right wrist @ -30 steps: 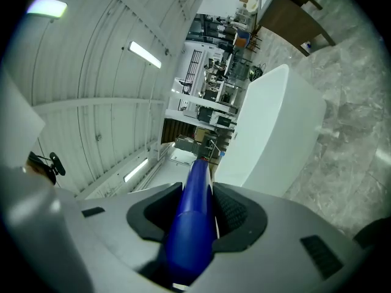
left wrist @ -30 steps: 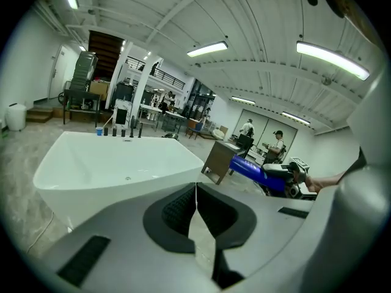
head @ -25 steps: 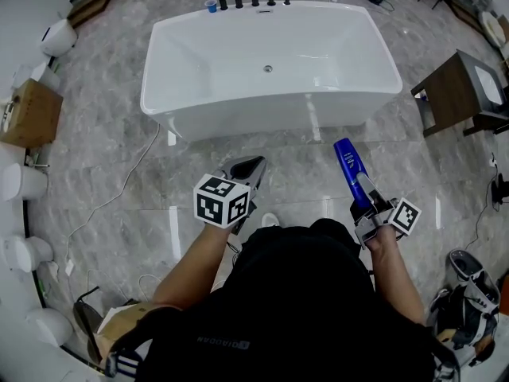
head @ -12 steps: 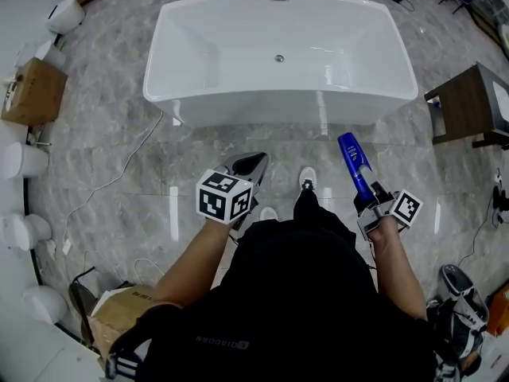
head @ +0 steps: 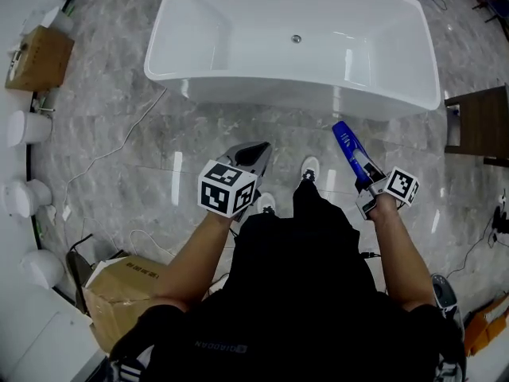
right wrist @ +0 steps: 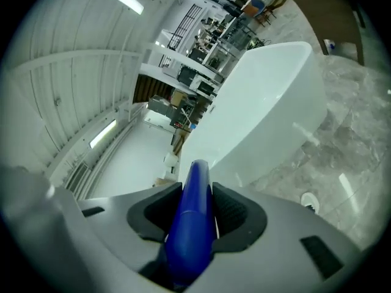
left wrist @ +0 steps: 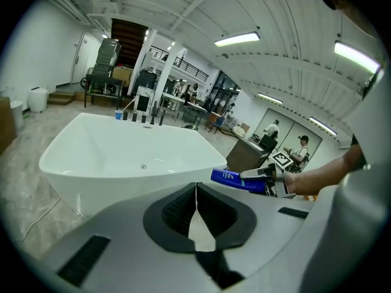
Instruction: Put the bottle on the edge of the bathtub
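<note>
Bottle (head: 347, 145) clamped in right tongs (head: 362, 170) (bathtub (head: 262, 100) near).

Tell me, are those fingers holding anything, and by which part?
Right gripper clamps the blue bottle near one end; left gripper is shut, empty.

Person: black short-sleeved top (head: 310, 293), small pale lettering (head: 223, 343) across the lower back; dark trousers (head: 318, 209); white shoes (head: 309, 166).

Left gripper (head: 256, 151): light grey moulded shell, black ribbed pads (left wrist: 177, 211), and a white cube (head: 227, 189) bearing black square markers.

Right gripper (head: 360, 165): same grey shell and black ribbed pads (right wrist: 237, 212), with a smaller marker cube (head: 400, 186) at the hand end.
</note>
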Motion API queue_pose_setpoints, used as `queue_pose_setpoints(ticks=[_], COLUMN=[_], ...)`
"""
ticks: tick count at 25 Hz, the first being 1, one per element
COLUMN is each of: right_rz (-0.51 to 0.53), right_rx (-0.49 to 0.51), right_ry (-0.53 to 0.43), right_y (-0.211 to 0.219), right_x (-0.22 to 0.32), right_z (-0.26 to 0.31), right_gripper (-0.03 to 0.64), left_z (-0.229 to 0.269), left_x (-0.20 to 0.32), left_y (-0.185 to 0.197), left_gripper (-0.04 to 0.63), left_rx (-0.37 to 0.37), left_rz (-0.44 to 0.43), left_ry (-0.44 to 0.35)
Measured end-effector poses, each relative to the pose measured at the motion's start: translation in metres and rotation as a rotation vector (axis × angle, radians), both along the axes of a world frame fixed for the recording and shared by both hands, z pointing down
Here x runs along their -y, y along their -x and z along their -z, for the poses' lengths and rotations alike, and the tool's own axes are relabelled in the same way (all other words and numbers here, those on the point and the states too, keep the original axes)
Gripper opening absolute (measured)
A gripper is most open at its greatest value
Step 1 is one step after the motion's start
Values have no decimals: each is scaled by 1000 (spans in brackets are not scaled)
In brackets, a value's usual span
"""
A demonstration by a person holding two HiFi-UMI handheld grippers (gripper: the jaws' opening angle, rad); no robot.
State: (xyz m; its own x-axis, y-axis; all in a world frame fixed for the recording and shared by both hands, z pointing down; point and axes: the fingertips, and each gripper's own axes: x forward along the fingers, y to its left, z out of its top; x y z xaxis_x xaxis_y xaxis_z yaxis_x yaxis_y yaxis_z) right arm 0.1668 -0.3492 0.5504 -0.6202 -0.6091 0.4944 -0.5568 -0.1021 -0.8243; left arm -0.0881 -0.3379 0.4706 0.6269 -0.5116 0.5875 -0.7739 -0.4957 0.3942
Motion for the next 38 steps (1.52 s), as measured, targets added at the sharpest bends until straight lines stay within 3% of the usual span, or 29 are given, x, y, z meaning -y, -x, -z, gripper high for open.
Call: queue_pose_setpoints(ticks=[4,12,16,23,28,31,38], right_rz=[148,558,745,1185,1419,1512,1605], right_rx=[-90,-480,-602,-869,-986,-1049,-1176], right_ry=[38,171,188,41,-41,-79,-161], right_y=[10,32,43,61,73,79,96], right_x=[18,28,37,46,46,49,73], right_z=[-54,-227,-295,-384,-462,-514,-614], right_gripper=[166,166,166,166,166,166,167], left_z=[-30,-134,-182,-253,-314,-351,-422], left_x=[12,7,14,28,16,9,-2], left_y=[-8,-3,-7,-14,-8,-1,11], left_gripper=[18,17,17,17,17,18,18], left_rx=[32,103,142,165,189,204,200], left_rz=[16,57,72,75,59,55,66], left_ry=[18,161,188,200,227,229,241])
